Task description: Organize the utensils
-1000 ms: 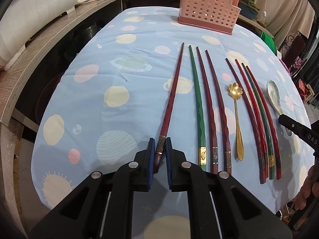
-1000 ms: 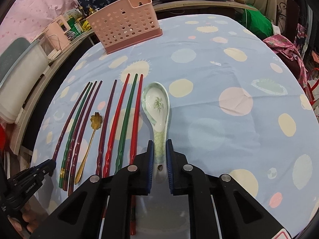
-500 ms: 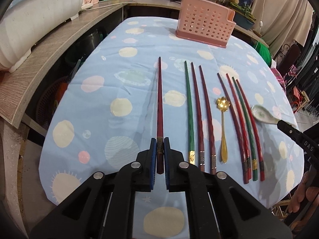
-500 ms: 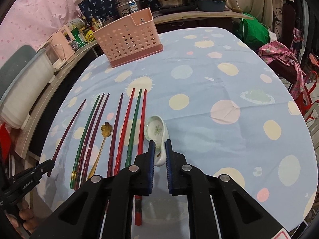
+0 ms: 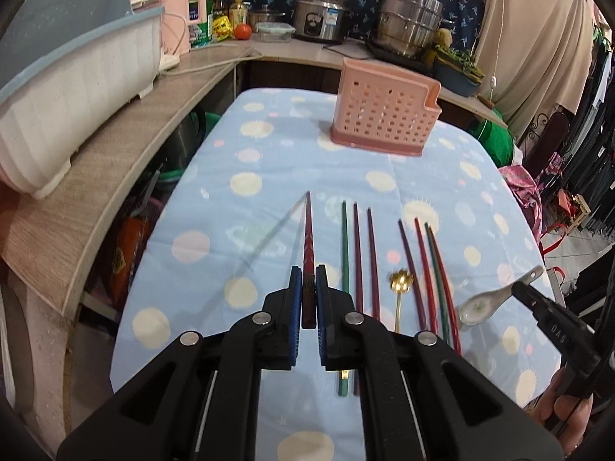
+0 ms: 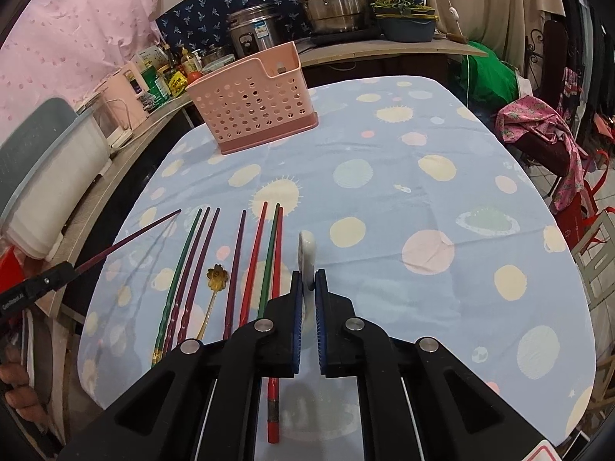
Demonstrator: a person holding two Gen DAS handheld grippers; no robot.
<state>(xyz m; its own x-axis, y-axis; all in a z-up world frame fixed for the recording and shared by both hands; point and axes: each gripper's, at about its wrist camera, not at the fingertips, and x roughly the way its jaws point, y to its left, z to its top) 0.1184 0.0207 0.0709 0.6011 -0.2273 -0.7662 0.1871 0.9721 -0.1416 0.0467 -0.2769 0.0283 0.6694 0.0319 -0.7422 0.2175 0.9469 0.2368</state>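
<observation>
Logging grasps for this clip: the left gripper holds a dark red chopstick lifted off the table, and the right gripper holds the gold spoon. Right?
Not quite: the right gripper holds the white ceramic spoon, as the left wrist view shows. The gold spoon lies on the tablecloth. The left gripper does hold the dark red chopstick lifted.

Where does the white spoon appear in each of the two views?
Left wrist view: the spoon is at the right edge, lifted above the cloth, its handle in the right claw.
Right wrist view: the spoon is at center, seen edge-on, between the claw's fingers.
Shared landmark: the pink basket at the far end of the table.
</observation>
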